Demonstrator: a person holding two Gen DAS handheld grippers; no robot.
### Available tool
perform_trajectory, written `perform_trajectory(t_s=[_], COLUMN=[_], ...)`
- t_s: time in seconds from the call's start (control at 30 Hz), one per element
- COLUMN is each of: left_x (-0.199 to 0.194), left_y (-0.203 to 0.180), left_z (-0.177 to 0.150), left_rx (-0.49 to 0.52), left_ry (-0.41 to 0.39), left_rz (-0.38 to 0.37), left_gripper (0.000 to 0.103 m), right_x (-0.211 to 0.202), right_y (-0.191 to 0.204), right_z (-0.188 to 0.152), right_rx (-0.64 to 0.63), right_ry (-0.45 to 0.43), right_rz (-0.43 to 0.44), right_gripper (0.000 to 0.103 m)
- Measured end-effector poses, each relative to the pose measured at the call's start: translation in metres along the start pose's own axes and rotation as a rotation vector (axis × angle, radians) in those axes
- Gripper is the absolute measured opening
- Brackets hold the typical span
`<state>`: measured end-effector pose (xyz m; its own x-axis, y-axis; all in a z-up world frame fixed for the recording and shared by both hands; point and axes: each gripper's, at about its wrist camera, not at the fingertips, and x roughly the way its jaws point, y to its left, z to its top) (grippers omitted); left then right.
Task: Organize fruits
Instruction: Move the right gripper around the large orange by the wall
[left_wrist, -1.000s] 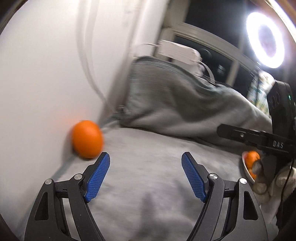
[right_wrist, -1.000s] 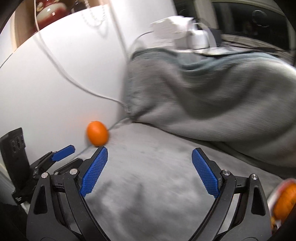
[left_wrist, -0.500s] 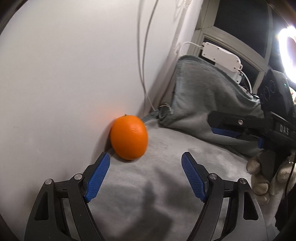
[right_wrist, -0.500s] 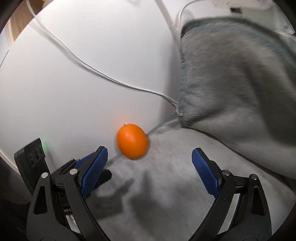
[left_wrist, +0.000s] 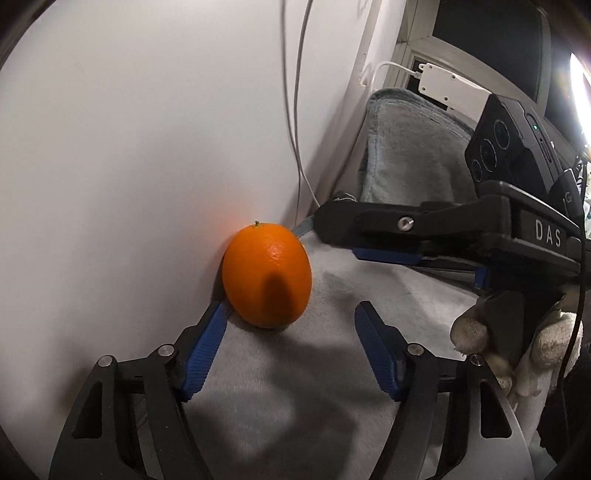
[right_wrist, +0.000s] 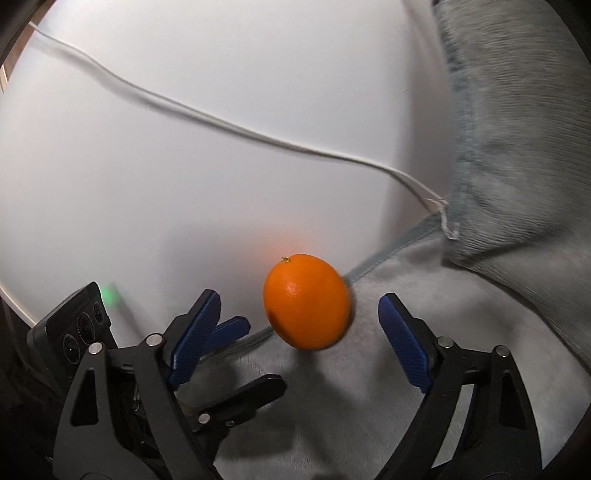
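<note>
One orange (left_wrist: 266, 275) lies on the grey cloth (left_wrist: 303, 387) against the white wall; it also shows in the right wrist view (right_wrist: 306, 301). My left gripper (left_wrist: 290, 323) is open, its blue fingertips just short of the orange, one on each side. My right gripper (right_wrist: 299, 317) is open too, its tips flanking the orange from the other side. In the left wrist view the right gripper reaches in from the right beyond the orange. In the right wrist view the left gripper's fingers (right_wrist: 229, 326) sit low on the left.
A white wall (left_wrist: 129, 147) stands directly behind the orange, with a white cable (left_wrist: 295, 110) hanging down it. A bunched grey blanket (left_wrist: 410, 155) rises at the back right, with a white power strip (left_wrist: 447, 86) above it. A gloved hand (left_wrist: 517, 332) holds the right gripper.
Both grippers have moved in toward the orange, which now sits larger and between each pair of fingertips. The right gripper has come close beside the left. Both stay open.
</note>
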<state>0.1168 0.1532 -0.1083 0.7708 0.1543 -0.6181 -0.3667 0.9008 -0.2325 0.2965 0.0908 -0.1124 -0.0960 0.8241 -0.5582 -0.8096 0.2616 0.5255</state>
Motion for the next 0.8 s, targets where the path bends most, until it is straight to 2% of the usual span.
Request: perform_trajectory(t_s=[0.23,0.53,0.8], left_x=[0.01,0.022,0.035], left_y=[0.005,0.01,0.014], left_z=[0.001,0.001,0.002], left_rx=[-0.014,-0.021,-0.043], left_ry=[0.01,0.048,0.092], left_rz=[0.01,0.005,-0.004], left_gripper=[0.069,0.064,0.061], right_x=[0.023,0.048,0.055], right_y=[-0.002,-0.004,-0.001], right_z=[0.001,-0.001,-0.003], right_rx=[-0.018,-0.027,-0.03], right_ry=[0.036,0.088,0.086], right_rz=[0.02,0.017,0.016], right_gripper=[0.089,0.071,0.069])
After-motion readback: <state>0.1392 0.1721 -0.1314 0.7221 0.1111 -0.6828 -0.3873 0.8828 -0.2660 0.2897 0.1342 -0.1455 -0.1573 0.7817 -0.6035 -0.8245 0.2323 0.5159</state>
